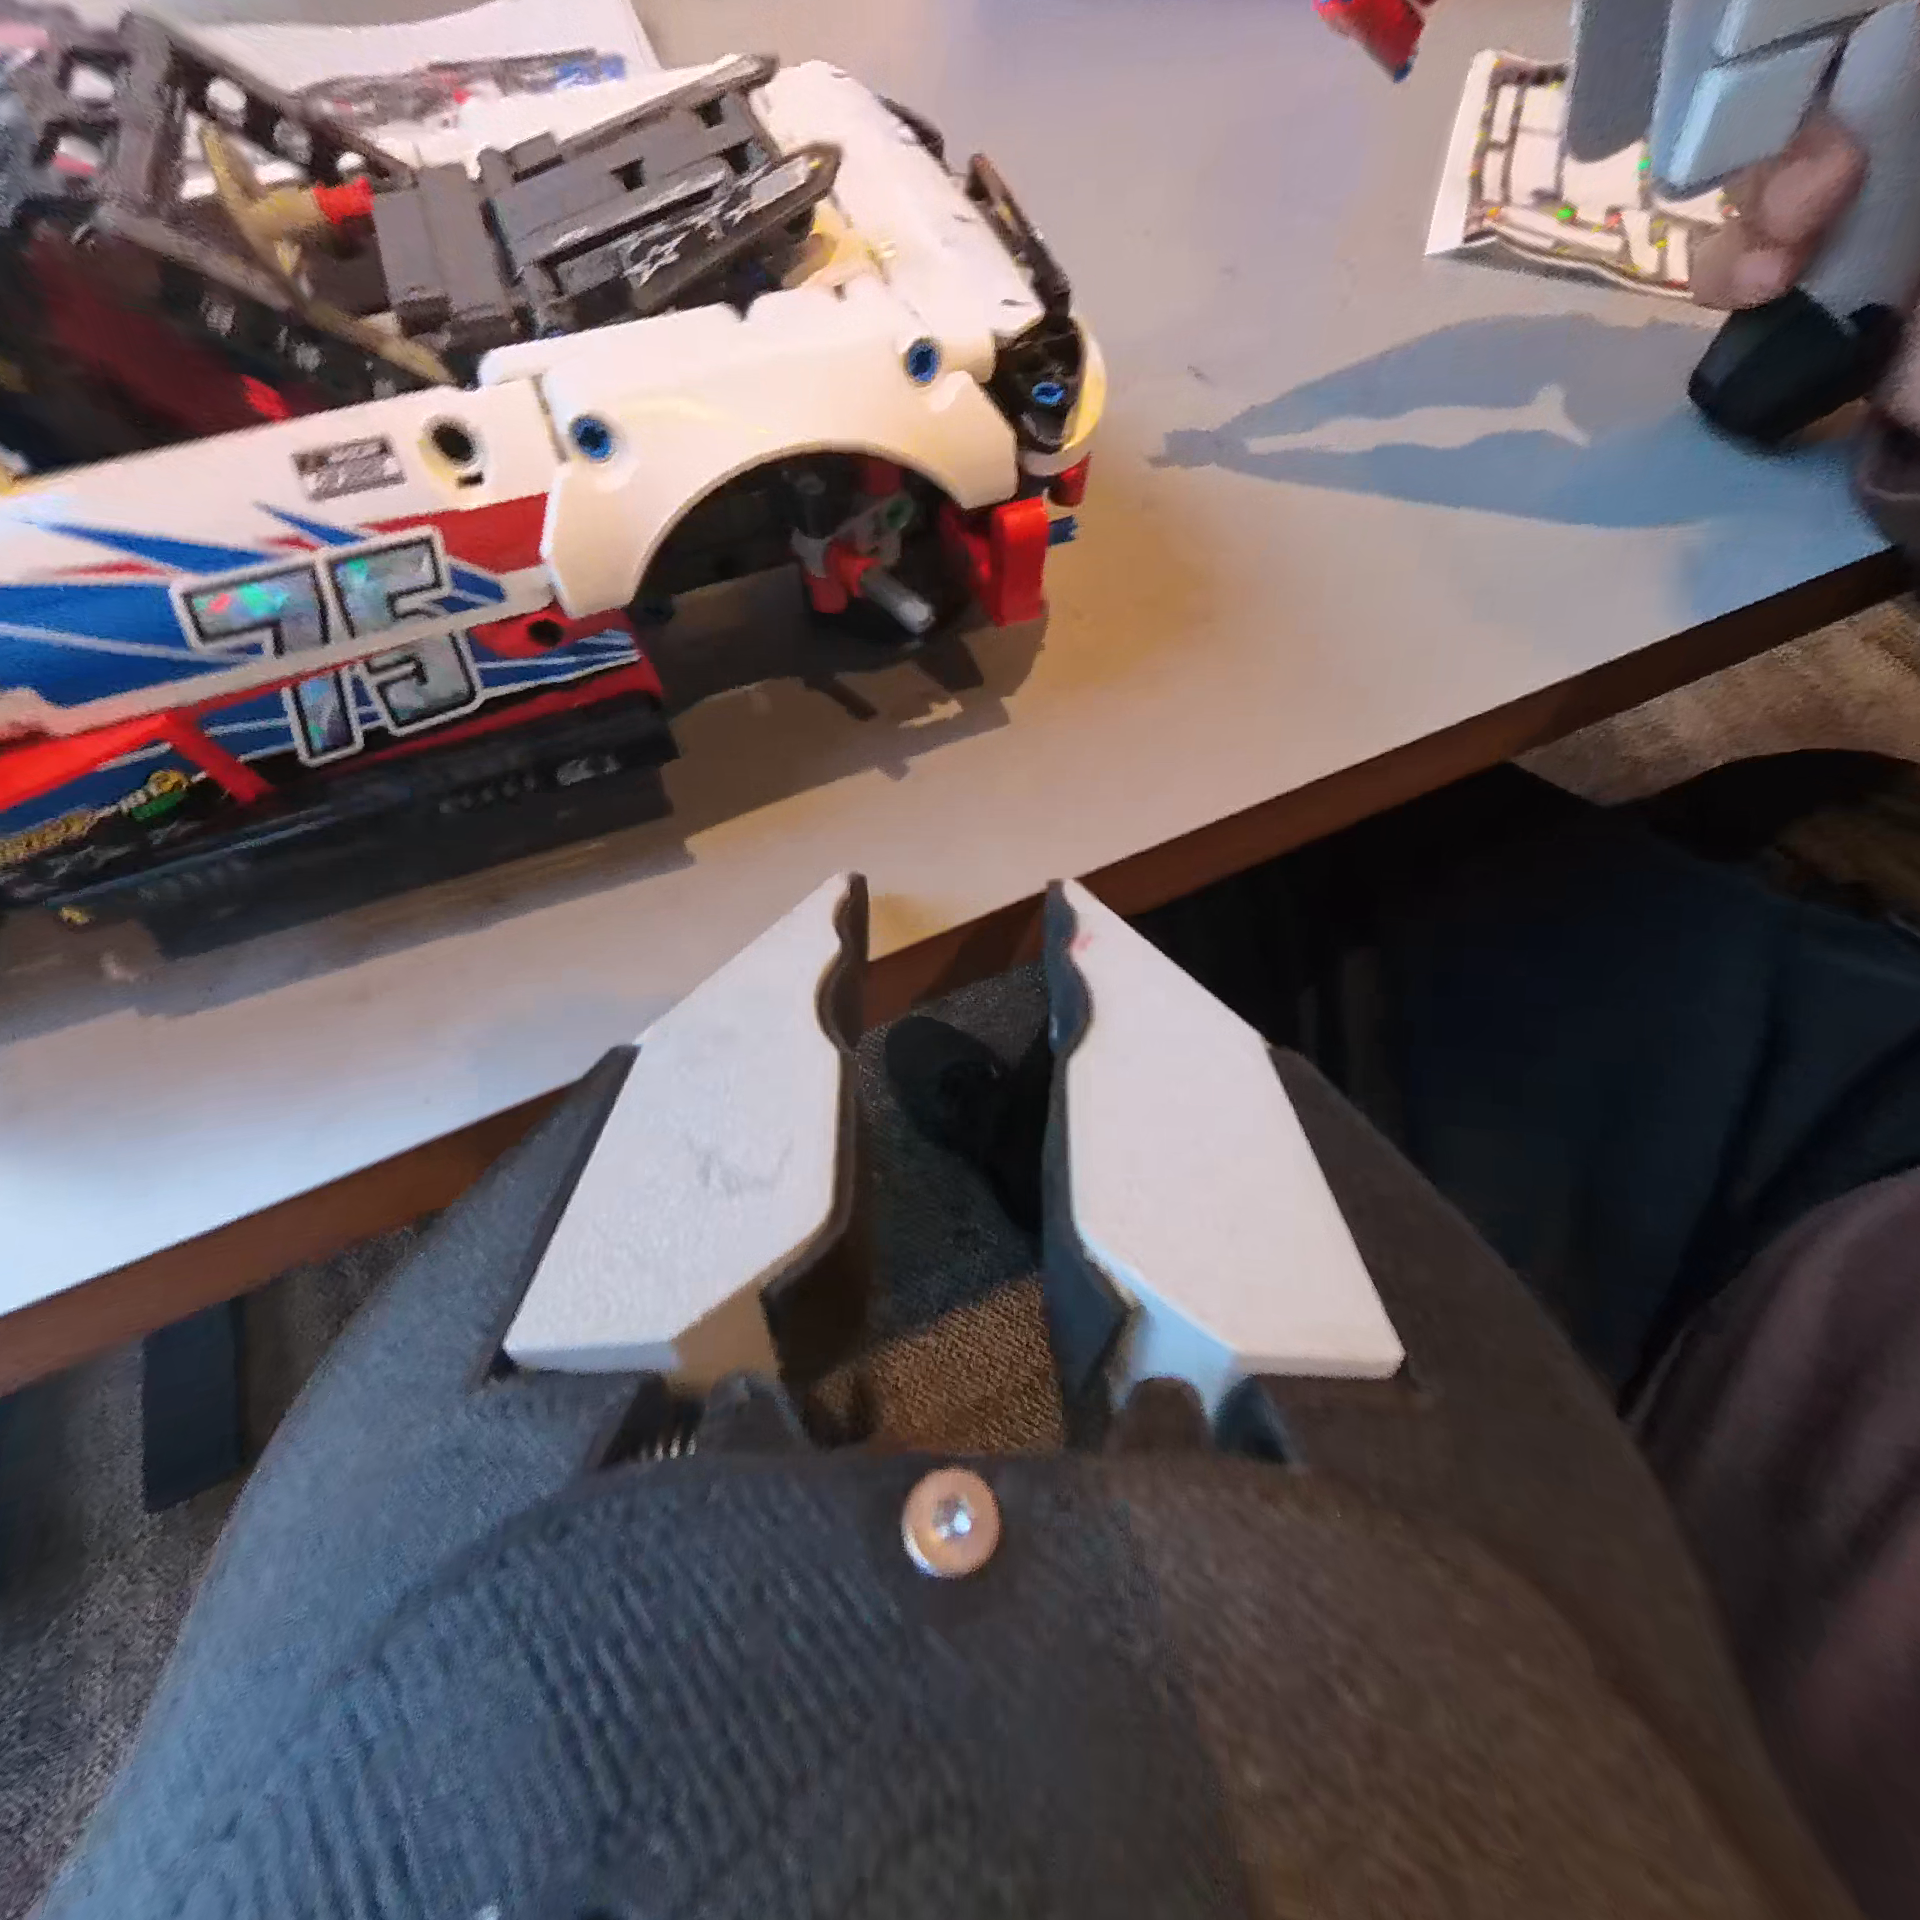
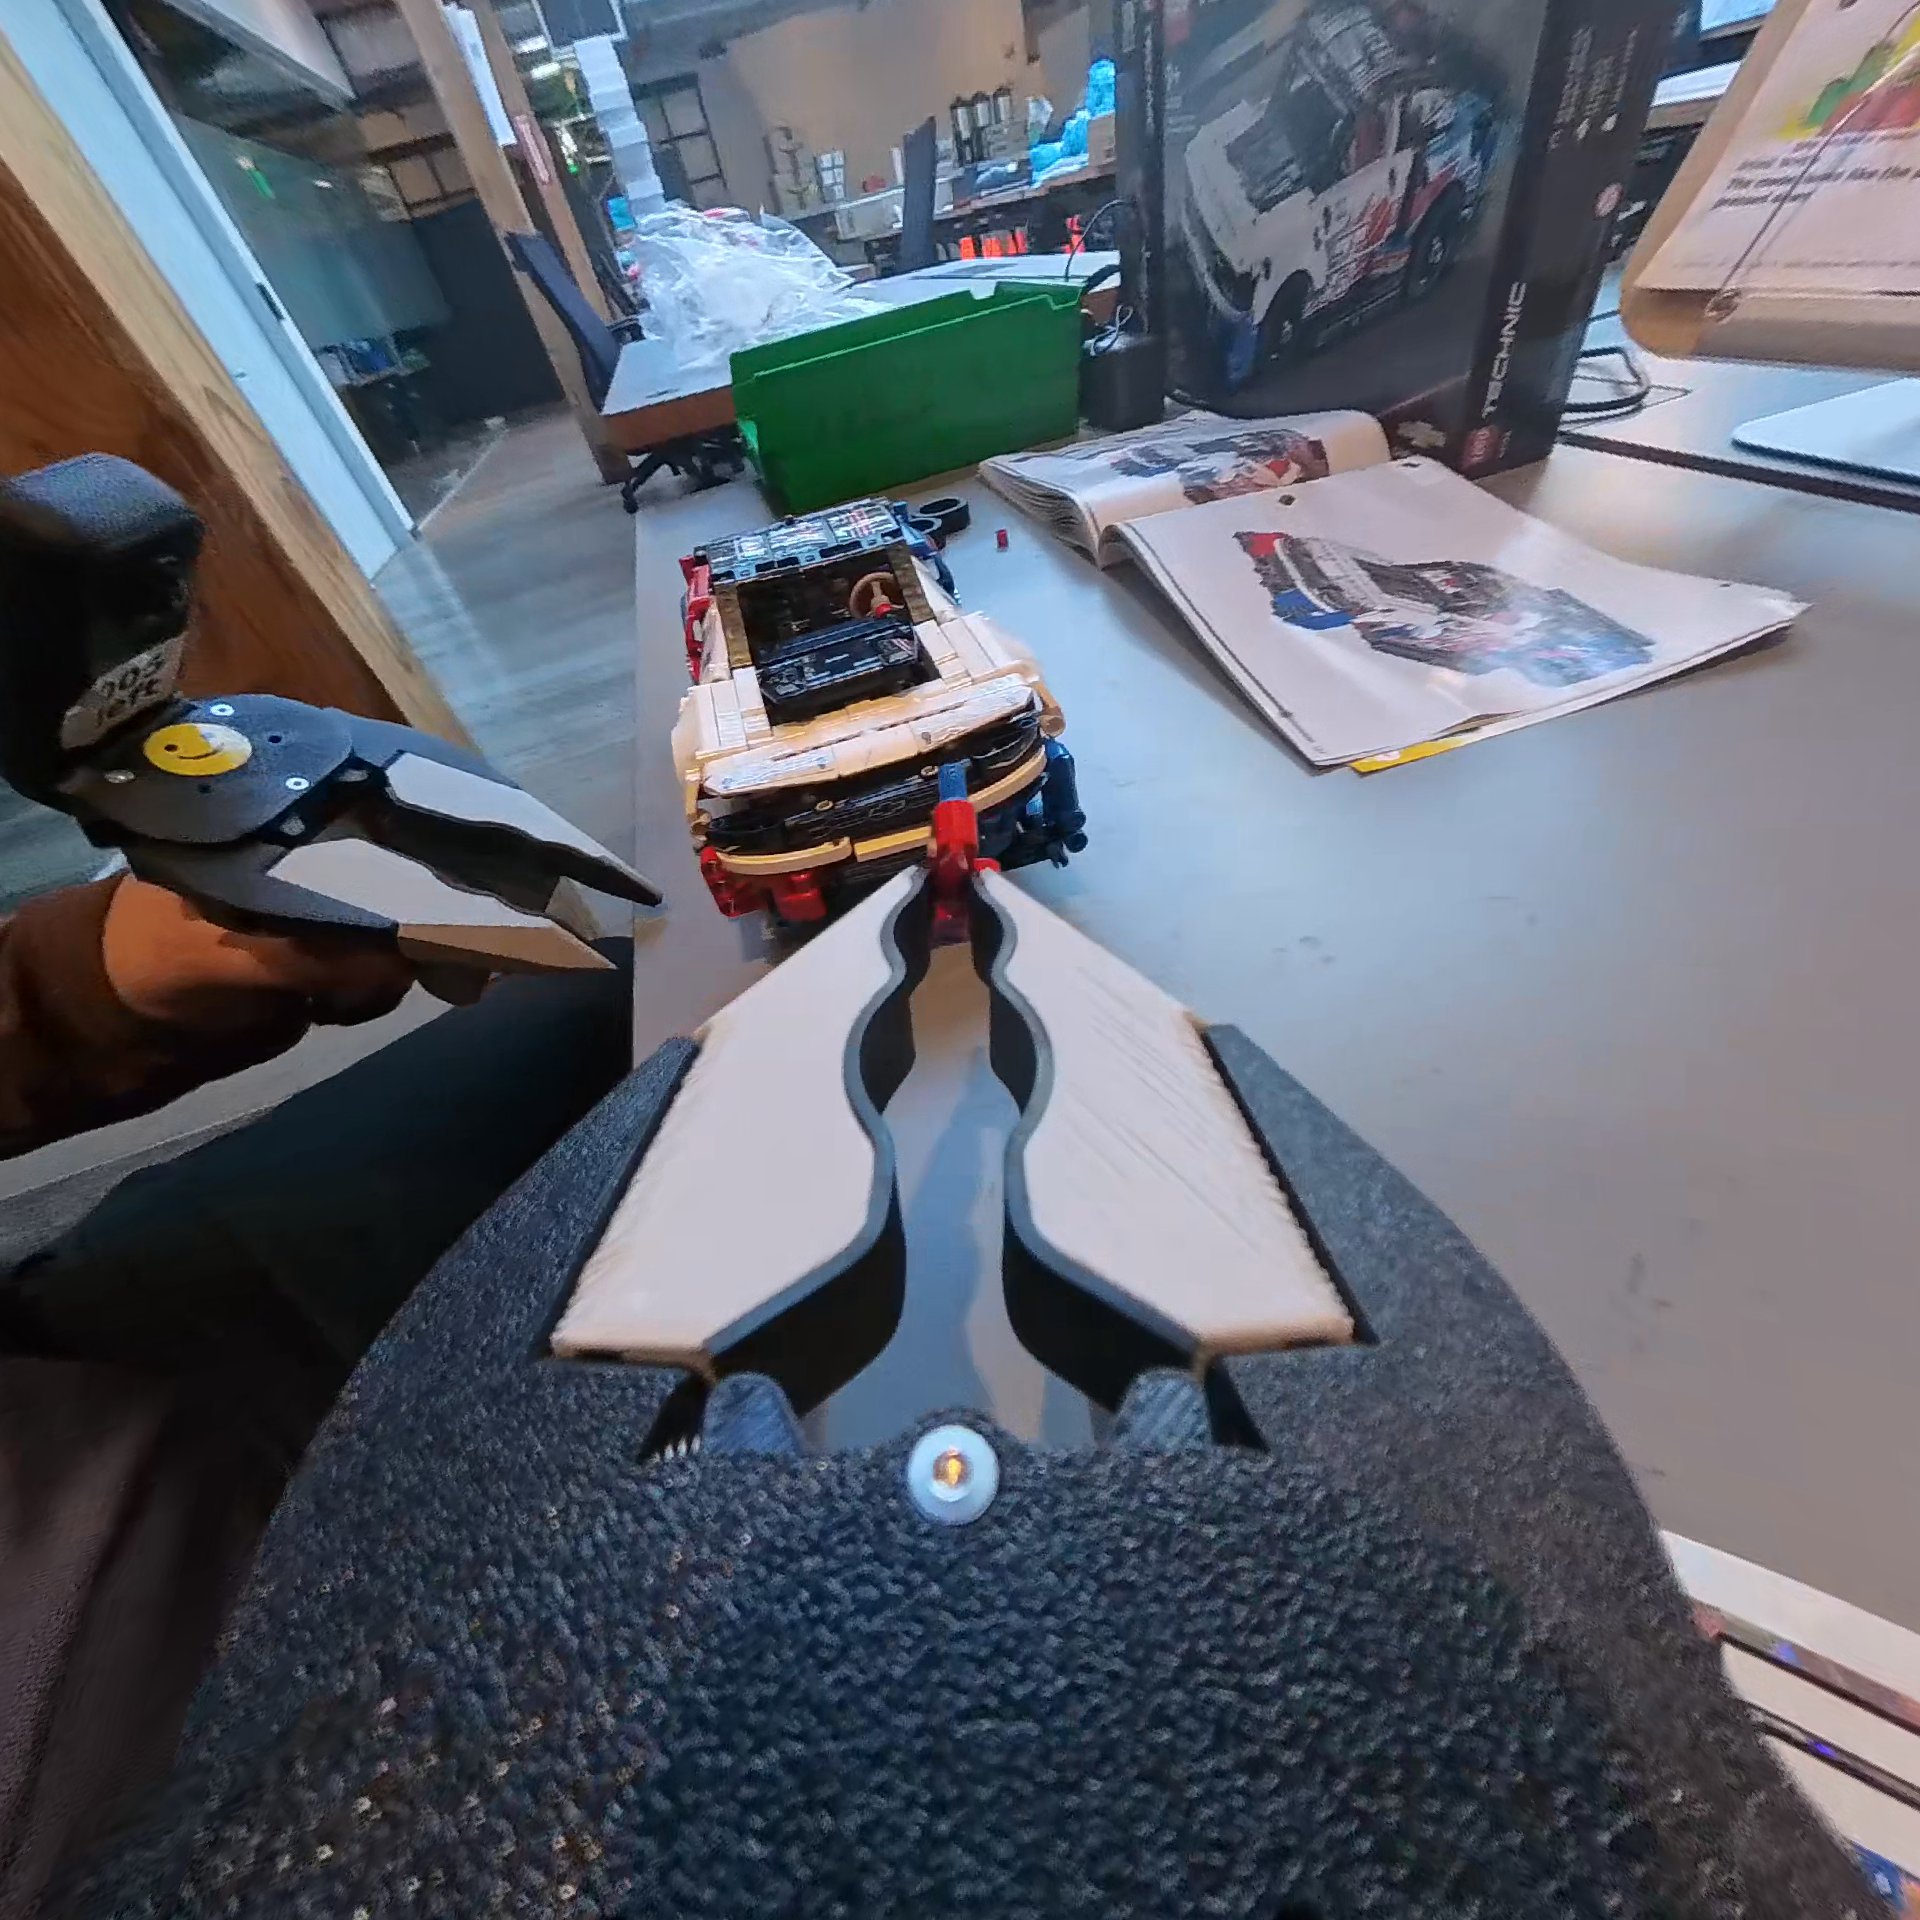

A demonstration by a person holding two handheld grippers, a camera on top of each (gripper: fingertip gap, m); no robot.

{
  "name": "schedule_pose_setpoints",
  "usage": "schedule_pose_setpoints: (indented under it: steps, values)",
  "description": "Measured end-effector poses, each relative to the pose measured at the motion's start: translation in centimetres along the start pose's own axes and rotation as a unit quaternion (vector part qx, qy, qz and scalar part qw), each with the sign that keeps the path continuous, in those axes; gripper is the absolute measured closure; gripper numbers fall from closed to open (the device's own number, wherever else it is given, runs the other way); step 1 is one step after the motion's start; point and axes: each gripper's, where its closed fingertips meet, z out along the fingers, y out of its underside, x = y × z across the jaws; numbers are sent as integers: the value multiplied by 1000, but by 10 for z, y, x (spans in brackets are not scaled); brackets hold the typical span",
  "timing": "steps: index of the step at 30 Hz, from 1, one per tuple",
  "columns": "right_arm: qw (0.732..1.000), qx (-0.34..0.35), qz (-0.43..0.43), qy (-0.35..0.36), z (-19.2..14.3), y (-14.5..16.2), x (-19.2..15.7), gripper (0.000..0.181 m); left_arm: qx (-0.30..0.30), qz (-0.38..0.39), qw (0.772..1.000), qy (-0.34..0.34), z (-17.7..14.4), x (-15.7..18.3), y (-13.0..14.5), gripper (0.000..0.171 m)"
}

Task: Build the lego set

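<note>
A: Left tongs (image 2: 597, 920)?
B: Off the near-left edge of the surface (image 2: 1351, 935), tips apart, nothing between them.
A: Car?
B: Lego car (image 2: 868, 717) sits on the surface left of centre, nose toward us. Front wheel arch has no wheel, bare axle (image 1: 902, 606) showing.
A: Right tongs (image 2: 948, 891)?
B: Nearly closed, pinching a small red piece (image 2: 951, 831) right at the car's nose.
A: Further right?
B: Open instruction booklet (image 2: 1434, 603), set's box (image 2: 1382, 208) behind it.
</note>
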Motion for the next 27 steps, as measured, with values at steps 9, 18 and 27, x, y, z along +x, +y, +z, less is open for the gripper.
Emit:
schedule_pose_setpoints:
  steps: [9, 18, 27]
  values:
    - [1000, -13, 3, -15, 1, 4, -5, 177, -8, 13, 1000, 13, 5, 15, -9, 143]
    - [996, -71, -42, -34, 12, 21, -20, 177, 1, 39, 999, 20, 3, 27, -30, 145]
    - [989, -110, -78, -62, 16, 34, -35, 176, -4, 74, 995, 61, 3, 53, -73, 148]
